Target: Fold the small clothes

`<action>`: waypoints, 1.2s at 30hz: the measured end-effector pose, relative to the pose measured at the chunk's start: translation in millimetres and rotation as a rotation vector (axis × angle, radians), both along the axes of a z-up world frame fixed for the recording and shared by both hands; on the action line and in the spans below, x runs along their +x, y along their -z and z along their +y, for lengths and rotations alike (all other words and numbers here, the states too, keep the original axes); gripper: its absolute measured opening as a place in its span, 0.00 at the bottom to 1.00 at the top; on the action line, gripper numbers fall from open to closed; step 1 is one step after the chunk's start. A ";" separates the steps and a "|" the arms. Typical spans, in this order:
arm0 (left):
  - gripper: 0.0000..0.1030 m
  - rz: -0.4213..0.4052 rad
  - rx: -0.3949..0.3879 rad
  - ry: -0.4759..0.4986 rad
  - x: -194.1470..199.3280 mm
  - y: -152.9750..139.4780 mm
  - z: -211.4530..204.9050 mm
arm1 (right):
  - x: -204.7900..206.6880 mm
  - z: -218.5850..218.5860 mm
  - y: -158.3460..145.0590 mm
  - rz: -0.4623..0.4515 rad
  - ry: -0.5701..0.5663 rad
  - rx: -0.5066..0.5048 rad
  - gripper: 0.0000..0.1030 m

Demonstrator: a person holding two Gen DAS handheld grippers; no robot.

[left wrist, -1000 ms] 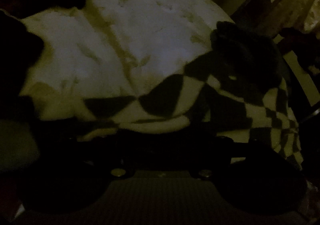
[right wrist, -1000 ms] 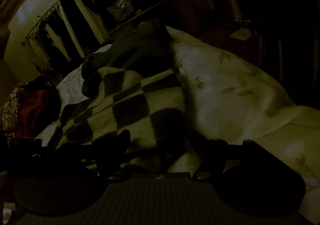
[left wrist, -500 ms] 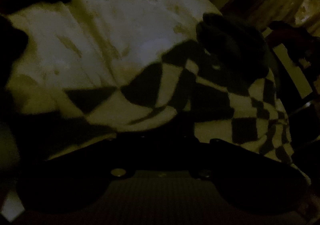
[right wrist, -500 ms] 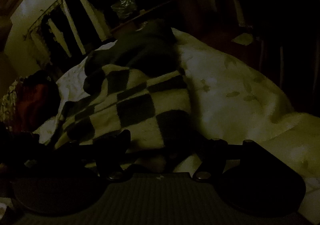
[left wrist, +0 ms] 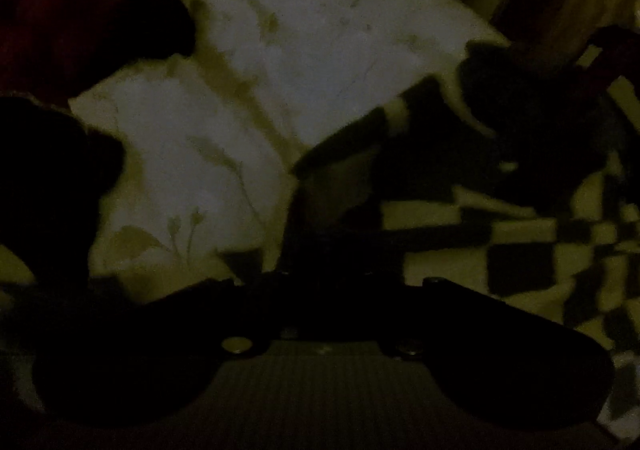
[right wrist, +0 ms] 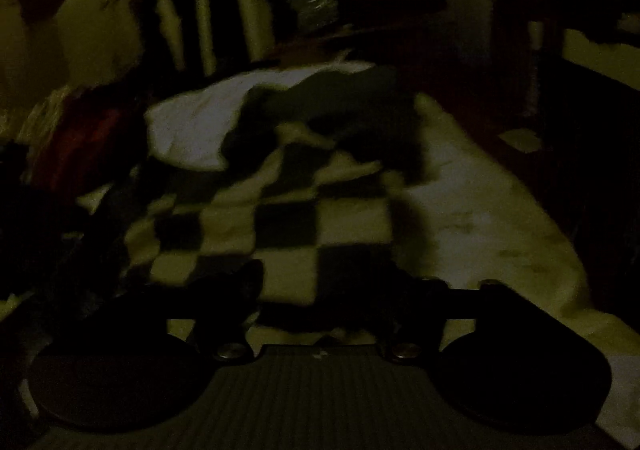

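- Lying across a pale bedsheet (left wrist: 256, 62) printed with faint leafy sprigs is the checked garment (right wrist: 280, 218), a soft knit in dark and light squares; both views are very dim, and the right wrist view is blurred
- In the left wrist view the checked garment (left wrist: 520, 246) fills the lower right, and one dark-edged fold of it rises as a peak from the left gripper (left wrist: 324, 278) toward the upper right
- The left gripper's jaws stand together, clamped on that lifted edge of the checked garment; the fingertips themselves are lost in shadow, so exactly where the pads bite cannot be made out
- A dark garment (left wrist: 524, 102) lies bunched on top of the far end of the checked one; the same dark garment (right wrist: 360, 106) shows beyond the squares in the right wrist view
- The right gripper (right wrist: 320, 290) hangs over the near hem of the checked garment; its jaws have just been closing yet stand well apart, with the hem lying between the two fingers; whether the pads touch the cloth cannot be told
- A reddish cloth (left wrist: 80, 2) sits at the upper left past the sheet; the same reddish cloth (right wrist: 92, 146) lies to the left in the right wrist view
- A dark headboard (right wrist: 208, 10) with pale upright slats stands behind the bed
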State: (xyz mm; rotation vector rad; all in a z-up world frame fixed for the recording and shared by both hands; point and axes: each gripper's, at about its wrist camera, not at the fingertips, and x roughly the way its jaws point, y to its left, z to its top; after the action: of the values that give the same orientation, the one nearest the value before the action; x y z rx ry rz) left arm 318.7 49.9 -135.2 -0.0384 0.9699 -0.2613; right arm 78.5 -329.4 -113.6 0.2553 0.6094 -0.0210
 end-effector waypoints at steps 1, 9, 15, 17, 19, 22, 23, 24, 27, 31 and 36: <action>0.11 0.005 -0.001 0.001 0.4 4.9 -1.4 | 4.9 3.3 5.0 0.035 -0.005 -0.022 0.69; 0.93 -0.042 -0.034 0.051 -22.2 -24.9 1.6 | 14.1 -7.9 17.2 0.082 0.005 0.024 0.70; 1.00 -0.215 0.074 0.034 -84.3 -101.4 45.9 | -6.0 7.5 -27.7 0.033 -0.010 0.036 0.86; 1.00 -0.277 0.186 -0.022 -105.5 -121.1 67.7 | -8.7 20.6 -49.9 0.010 -0.075 0.088 0.91; 1.00 -0.314 0.286 -0.101 -121.2 -132.1 85.8 | -9.7 43.5 -75.1 -0.003 -0.163 0.112 0.92; 1.00 -0.341 0.342 -0.171 -138.9 -131.4 110.0 | -4.2 88.2 -106.0 -0.025 -0.312 0.114 0.97; 1.00 -0.331 0.335 -0.172 -141.4 -127.8 116.6 | 0.7 104.9 -112.4 -0.029 -0.363 0.126 0.99; 1.00 -0.318 0.323 -0.180 -143.4 -123.4 123.1 | 8.3 121.7 -115.6 -0.025 -0.413 0.142 0.99; 1.00 -0.309 0.297 -0.205 -150.1 -111.4 139.1 | 34.0 169.2 -113.4 0.000 -0.486 0.148 0.99; 1.00 -0.341 0.323 -0.196 -163.9 -104.1 144.5 | 63.1 241.2 -105.3 -0.002 -0.595 0.120 0.97; 1.00 -0.372 0.343 -0.184 -168.2 -99.6 144.0 | 114.4 299.0 -64.4 0.116 -0.579 0.155 0.89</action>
State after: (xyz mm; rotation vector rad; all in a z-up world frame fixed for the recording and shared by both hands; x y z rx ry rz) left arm 150.6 193.9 -35.6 0.2267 0.6242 0.0701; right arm 192.8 -30.4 -49.2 0.2205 0.7840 0.5738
